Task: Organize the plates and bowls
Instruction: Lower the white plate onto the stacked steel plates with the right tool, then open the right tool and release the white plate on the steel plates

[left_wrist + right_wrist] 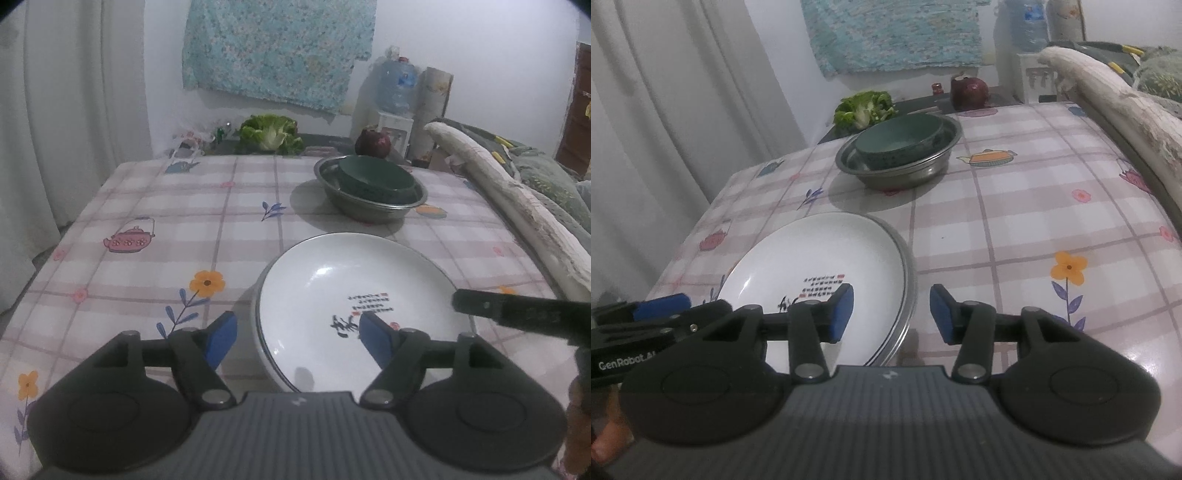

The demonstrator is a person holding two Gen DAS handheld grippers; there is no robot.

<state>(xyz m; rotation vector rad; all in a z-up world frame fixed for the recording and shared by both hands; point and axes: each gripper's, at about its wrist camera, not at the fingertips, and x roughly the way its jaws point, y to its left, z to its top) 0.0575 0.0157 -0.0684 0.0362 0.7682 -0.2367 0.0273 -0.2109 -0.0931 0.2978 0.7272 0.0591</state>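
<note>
Left view only: pink teapot print [130, 240].

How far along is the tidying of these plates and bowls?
It looks nearly done. The green bowl sits nested in the metal bowl, and the white plate lies stacked on another. Both sets of jaws straddle the plate's rim, open, gripping nothing. Nothing else loose shows on the tablecloth.

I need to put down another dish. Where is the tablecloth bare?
Bare: the left half, from the white plates to the curtain side, and the near right corner. Crowded: the far right, where the metal basin holds a green bowl.
</note>
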